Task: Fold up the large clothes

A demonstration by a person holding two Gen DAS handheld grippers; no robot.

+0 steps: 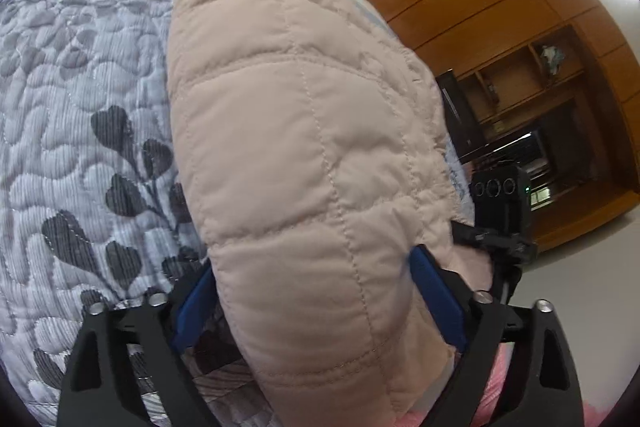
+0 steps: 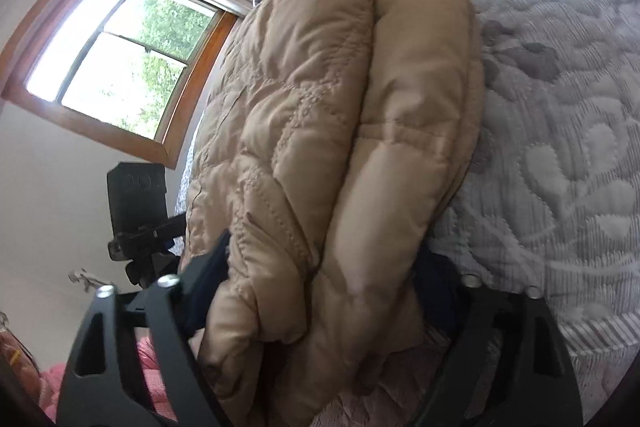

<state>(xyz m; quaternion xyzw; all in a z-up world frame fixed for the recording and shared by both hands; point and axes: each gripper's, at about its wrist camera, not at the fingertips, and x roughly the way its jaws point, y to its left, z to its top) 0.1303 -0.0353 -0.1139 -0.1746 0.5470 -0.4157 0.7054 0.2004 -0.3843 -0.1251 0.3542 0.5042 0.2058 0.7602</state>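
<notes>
The left claw [image 1: 316, 299] was clamped on a thick fold of the padded jacket [image 1: 304, 131], its blue pads pressing the fabric from 9 and 3 o'clock. The right claw [image 2: 320, 291] likewise gripped the bundled jacket [image 2: 320, 107], which lay on the bed's grey quilt [image 2: 560, 107], a window [image 2: 120, 51] at 10 o'clock.

The right gripper [image 2: 320, 283] clamps a thick fold of the tan quilted jacket [image 2: 332, 115], its blue pads [image 2: 208, 287] pressed into the padding on either side. The jacket lies doubled in two long puffy rolls on the grey-patterned bedspread [image 2: 560, 131]. Left of the jacket, a wooden-framed window [image 2: 120, 55] shows green foliage, with a black camera device [image 2: 136, 203] below it.
</notes>
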